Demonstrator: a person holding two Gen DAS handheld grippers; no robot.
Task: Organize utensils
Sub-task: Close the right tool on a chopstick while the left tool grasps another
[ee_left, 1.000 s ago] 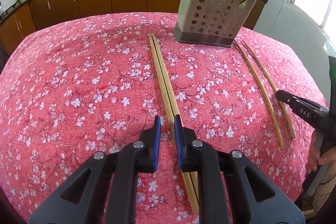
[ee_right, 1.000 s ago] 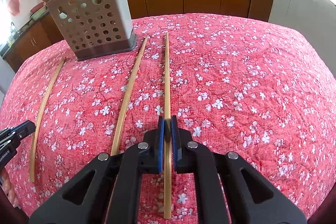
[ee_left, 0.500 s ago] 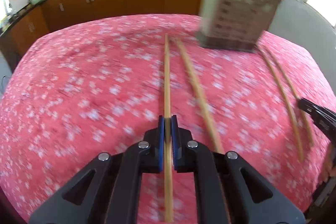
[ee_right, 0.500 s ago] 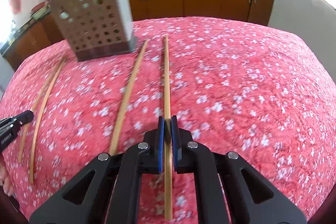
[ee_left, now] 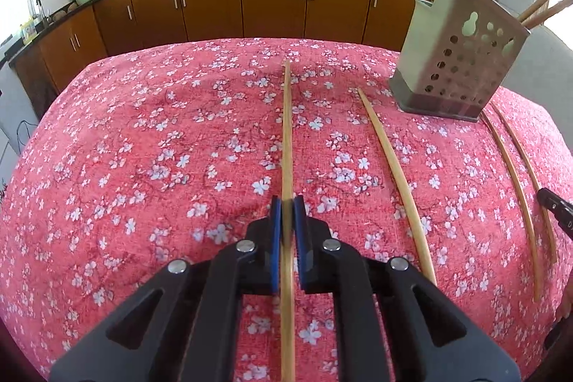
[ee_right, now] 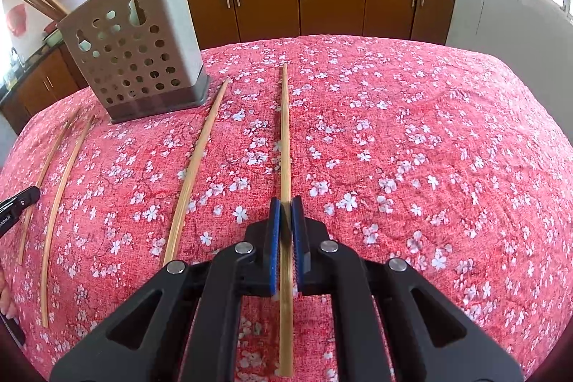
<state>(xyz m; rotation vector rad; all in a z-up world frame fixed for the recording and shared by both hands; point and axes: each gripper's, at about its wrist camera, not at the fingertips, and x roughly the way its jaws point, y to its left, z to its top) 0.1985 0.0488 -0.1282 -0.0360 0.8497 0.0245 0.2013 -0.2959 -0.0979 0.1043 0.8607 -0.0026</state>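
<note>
My left gripper [ee_left: 286, 208] is shut on a wooden chopstick [ee_left: 286, 131] that points away along the red floral tablecloth. My right gripper [ee_right: 285, 207] is shut on another wooden chopstick [ee_right: 284, 131], also pointing away. A second loose chopstick [ee_left: 394, 167] lies to the right of the left gripper, and one [ee_right: 195, 163] lies left of the right gripper. The perforated grey utensil holder [ee_left: 454, 59] stands at the far right of the left wrist view and at the far left of the right wrist view [ee_right: 139, 49], with several chopsticks standing in it.
Two thin chopsticks [ee_left: 515, 174] lie by the table's right edge in the left wrist view, and by the left edge in the right wrist view [ee_right: 57, 188]. Brown kitchen cabinets [ee_left: 272, 2] run behind the table. The tablecloth [ee_right: 429, 149] covers the table.
My left gripper has shut on one of the paired chopsticks and shifted it left, away from its mate. My right gripper has kept its hold and lifted its chopstick slightly.
</note>
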